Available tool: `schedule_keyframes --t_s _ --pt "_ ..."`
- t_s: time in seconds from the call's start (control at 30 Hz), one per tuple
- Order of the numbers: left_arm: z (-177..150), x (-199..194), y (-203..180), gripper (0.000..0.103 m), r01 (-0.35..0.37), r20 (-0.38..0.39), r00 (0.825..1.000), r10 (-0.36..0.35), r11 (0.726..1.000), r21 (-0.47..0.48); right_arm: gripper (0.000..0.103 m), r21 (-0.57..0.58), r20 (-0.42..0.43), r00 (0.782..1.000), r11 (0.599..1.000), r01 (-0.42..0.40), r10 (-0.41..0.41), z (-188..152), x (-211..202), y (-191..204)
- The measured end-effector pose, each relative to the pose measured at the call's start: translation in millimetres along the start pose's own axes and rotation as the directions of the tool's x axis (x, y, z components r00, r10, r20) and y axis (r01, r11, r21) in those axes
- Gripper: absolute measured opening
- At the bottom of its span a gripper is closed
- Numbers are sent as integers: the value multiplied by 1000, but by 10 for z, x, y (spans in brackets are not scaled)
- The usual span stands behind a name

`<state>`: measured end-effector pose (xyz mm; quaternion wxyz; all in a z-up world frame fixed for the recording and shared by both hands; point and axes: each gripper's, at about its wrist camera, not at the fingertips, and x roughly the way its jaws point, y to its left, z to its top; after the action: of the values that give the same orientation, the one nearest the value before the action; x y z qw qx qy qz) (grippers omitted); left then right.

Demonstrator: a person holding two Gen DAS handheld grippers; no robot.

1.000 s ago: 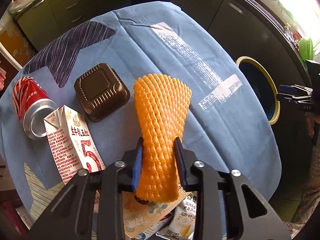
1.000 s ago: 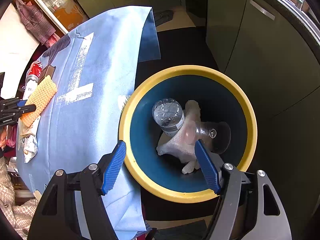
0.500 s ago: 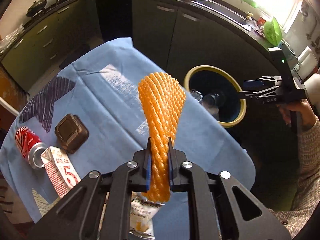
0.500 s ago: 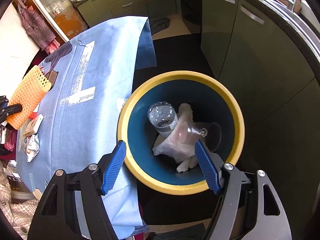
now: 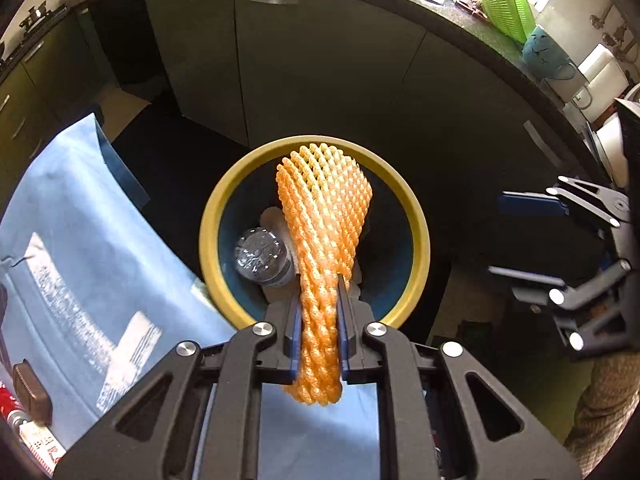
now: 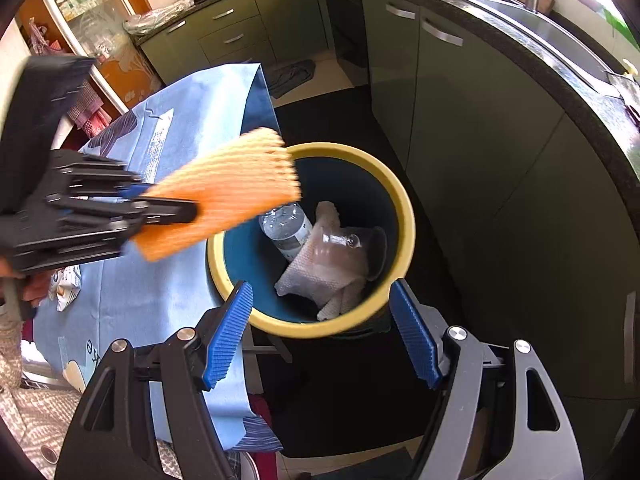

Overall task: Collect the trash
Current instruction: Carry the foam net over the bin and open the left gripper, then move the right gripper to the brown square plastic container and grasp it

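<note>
1. Foam fruit net (image 5: 324,236), orange, is pinched between the blue pads of the left gripper (image 5: 319,312); the jaws are easing apart slightly but the pads press on the net, squeezing it narrow. Its fanned upper end hangs over the mouth of the bin.
2. Bin (image 5: 416,208), with a yellow rim and dark blue inside, stands on the floor just beside the table edge. Inside lie a clear plastic bottle (image 6: 286,226), a crumpled white paper towel (image 6: 316,276) and a clear plastic cup (image 6: 348,242).
3. Right gripper (image 6: 320,336) hovers near the bin's near rim with jaws spread wide and nothing between them; in the left wrist view it sits off to the right of the bin.
4. Table under a blue cloth (image 5: 80,240) carries a brown plastic lid (image 5: 32,390), a red can's edge and a milk carton corner (image 5: 40,446) at the far left, well apart from the bin. A snack wrapper (image 6: 66,286) lies on the cloth too.
5. Dark green kitchen cabinets (image 6: 460,120) curve behind the bin.
</note>
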<state>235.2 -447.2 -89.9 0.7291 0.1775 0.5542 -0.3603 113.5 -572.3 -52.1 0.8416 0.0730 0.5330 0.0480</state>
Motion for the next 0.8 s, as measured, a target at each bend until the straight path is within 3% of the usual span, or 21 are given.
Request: schedule_keyframes --t_s 0.13,0.2,0.37,0.4,0.6,0.7,0.8 --pt "170 322 -68 32 -34 -18 999 34 999 -18 71 18 8 1000 1000 6 -6 -111 -101 -140" --pt "200 405 -68 46 -44 -23 999 43 999 -30 71 26 4 1000 1000 12 -12 -151 -122 -184" --pt "101 326 -64 60 -44 -24 999 44 998 -32 71 32 -11 1000 999 25 -25 -189 -109 -237" --pt "78 267 -57 65 -41 -18 999 40 999 -30 71 30 -16 1000 999 26 -25 -176 -101 -229" --pt "-211 -363 43 66 33 76 997 -29 998 -52 71 8 -17 1000 1000 27 -27 -114 -98 -66" --pt "-525 -865 155 74 54 171 984 -41 996 -71 71 -30 -17 1000 999 17 -17 -91 -81 93" --pt "-906 -1366 329 83 20 265 964 8 995 -99 71 -81 -25 1000 997 2 -5 -22 -18 349"
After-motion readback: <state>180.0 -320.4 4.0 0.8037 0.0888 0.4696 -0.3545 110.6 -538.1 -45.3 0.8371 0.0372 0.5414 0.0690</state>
